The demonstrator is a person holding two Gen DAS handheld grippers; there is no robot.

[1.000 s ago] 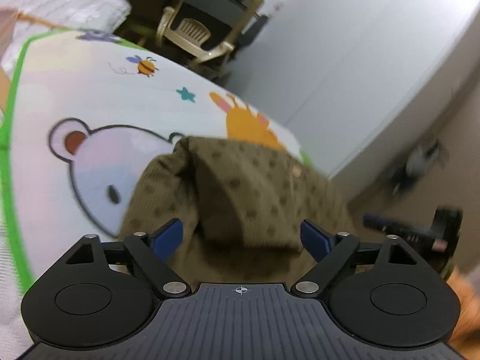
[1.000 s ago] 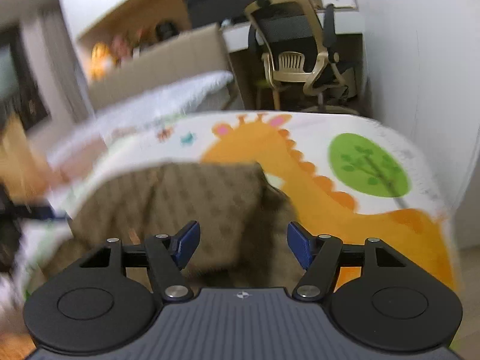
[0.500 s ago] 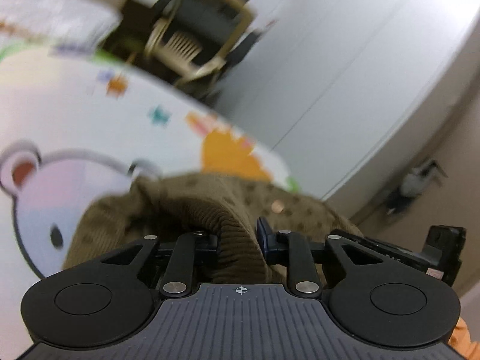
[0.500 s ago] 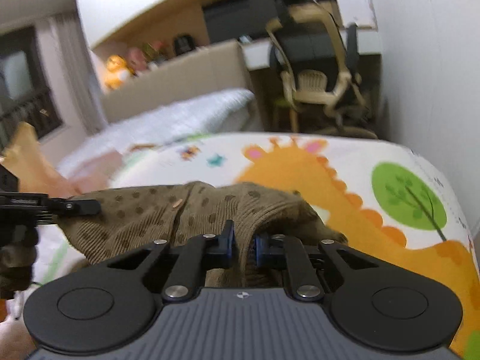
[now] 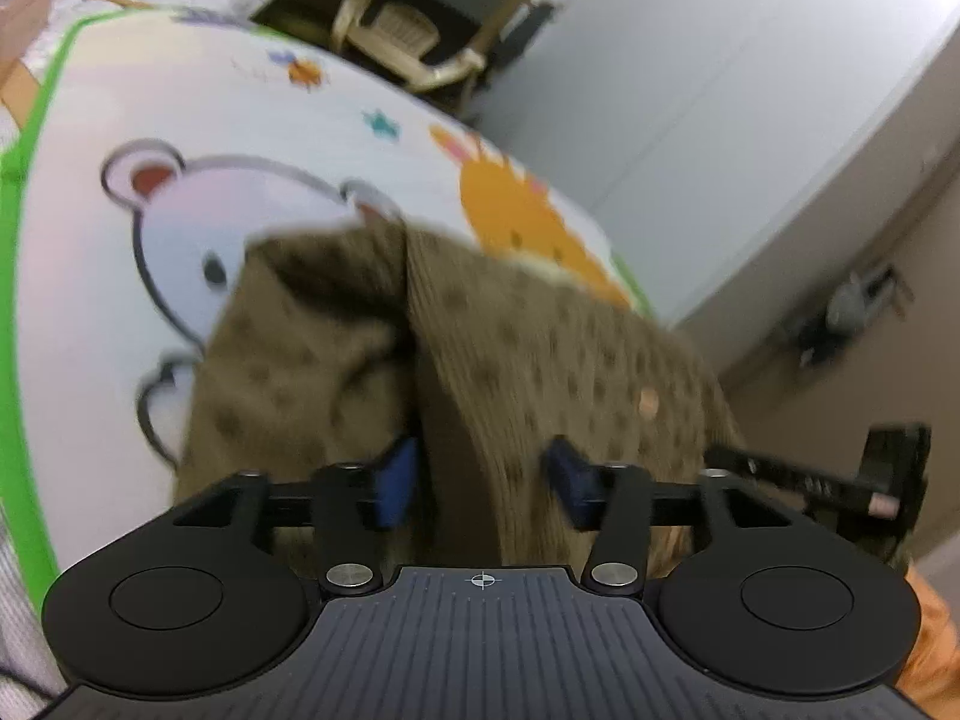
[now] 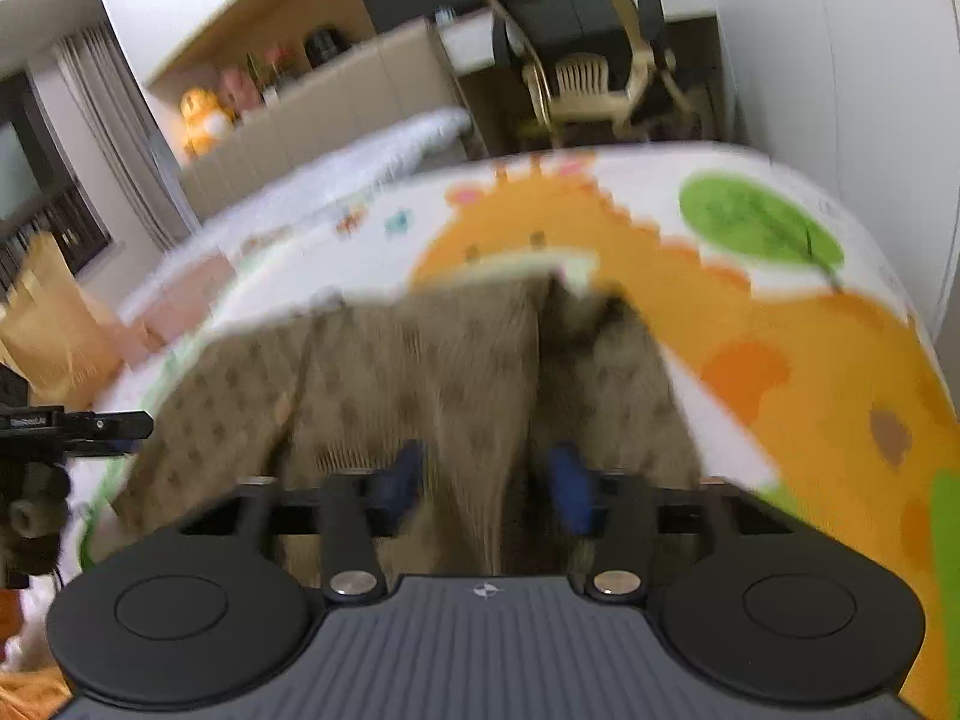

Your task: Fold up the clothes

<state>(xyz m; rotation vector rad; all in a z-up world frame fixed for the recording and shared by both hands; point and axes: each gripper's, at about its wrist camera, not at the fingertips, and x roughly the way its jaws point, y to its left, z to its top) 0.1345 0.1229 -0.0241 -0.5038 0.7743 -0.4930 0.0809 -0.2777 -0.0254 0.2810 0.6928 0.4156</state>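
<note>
Both the left gripper (image 5: 483, 483) and right gripper (image 6: 486, 480) have fingers spread, olive dotted garment (image 5: 540, 348) lying between them.

- The olive-brown dotted garment (image 5: 558, 348) was ribbed, matt knit cloth.
- The cartoon-printed play mat (image 5: 120, 120) looked smooth with a faint sheen.
- The left gripper (image 5: 480, 477) had a matt black plastic body, ridged on top, with shiny metal pivot pins.
- The beige chair (image 6: 585, 81) looked like plastic.

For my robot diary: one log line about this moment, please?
step: folding | left gripper: open | right gripper: open | brown dotted garment: on animal mat
</note>
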